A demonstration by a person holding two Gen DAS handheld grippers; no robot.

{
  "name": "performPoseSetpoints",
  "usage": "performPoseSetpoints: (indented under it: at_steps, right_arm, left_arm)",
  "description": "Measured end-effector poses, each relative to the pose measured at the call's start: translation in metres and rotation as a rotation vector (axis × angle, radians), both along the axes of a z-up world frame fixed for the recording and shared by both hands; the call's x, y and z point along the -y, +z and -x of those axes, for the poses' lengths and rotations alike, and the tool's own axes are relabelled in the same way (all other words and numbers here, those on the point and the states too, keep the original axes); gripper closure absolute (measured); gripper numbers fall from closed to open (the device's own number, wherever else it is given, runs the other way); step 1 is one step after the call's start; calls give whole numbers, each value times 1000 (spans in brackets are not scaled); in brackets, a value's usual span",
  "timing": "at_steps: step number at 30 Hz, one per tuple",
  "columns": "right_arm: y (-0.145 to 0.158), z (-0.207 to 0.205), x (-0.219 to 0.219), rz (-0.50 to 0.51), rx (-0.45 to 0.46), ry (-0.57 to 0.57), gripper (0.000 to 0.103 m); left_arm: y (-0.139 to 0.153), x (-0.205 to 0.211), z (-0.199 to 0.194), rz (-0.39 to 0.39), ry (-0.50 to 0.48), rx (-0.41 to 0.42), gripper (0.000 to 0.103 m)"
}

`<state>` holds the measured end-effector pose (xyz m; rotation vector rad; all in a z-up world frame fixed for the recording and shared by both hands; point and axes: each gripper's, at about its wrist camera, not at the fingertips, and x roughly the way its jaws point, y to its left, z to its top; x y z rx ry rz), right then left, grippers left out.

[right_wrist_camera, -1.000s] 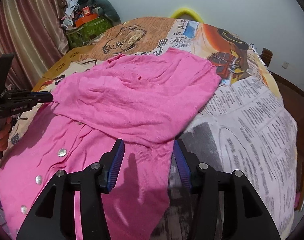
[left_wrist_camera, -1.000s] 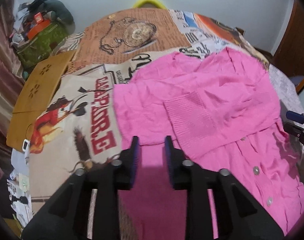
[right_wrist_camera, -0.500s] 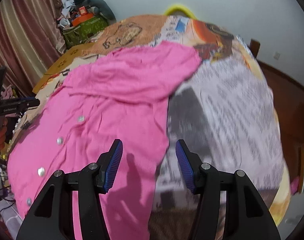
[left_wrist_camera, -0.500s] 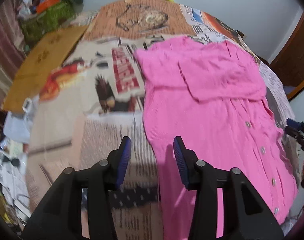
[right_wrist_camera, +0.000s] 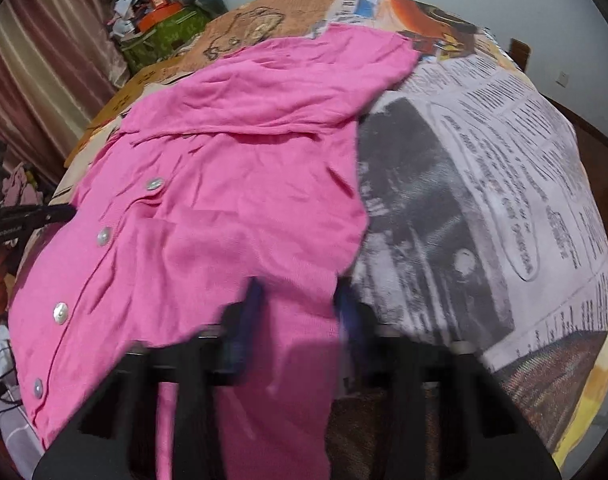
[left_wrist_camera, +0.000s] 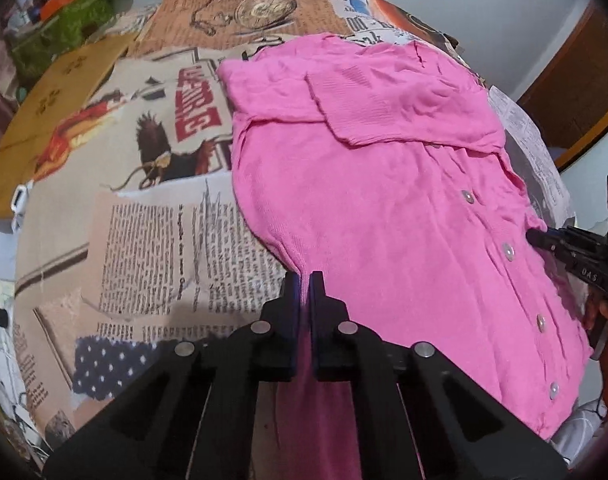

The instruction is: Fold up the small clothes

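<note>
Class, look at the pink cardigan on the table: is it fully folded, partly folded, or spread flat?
Partly folded. The pink cardigan has its sleeves laid across the chest, while the buttoned body below remains spread out.

My left gripper (left_wrist_camera: 302, 294): matte black plastic, two angular arms at bottom centre of frame, four round silver screw heads across them, blue pads inside the jaws. My right gripper (right_wrist_camera: 300, 304), bottom centre of its own view: same black frame, blue pads, blurred. From the left view it shows at the right edge, black with white lettering, "DAS" readable. Bare skin at frame edges, orange sleeve lower right.
</note>
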<state>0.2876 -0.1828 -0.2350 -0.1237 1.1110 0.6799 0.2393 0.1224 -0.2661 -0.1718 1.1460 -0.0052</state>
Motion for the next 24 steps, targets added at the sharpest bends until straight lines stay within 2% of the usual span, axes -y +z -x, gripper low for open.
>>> performPoseSetpoints:
  at_steps: [1, 6, 13, 18, 23, 24]
  right_arm:
    - [0, 1, -2, 0, 6, 5, 97]
    - [17, 6, 1, -54, 84, -4, 99]
    - [54, -15, -1, -112, 193, -21, 99]
    - [57, -34, -10, -107, 229, -33, 99]
    - [48, -57, -16, -55, 230, -66, 99]
    - [46, -60, -15, -52, 215, -67, 99]
  left_arm:
    - [2, 1, -1, -8, -1, 10, 100]
    - [31, 6, -8, -56, -5, 117, 100]
    - [67, -1, -43, -96, 25, 218, 100]
    - [64, -15, -77, -112, 84, 206, 100]
    - [42, -28, -96, -153, 131, 135, 99]
    - [39, -30, -95, -149, 132, 122, 96]
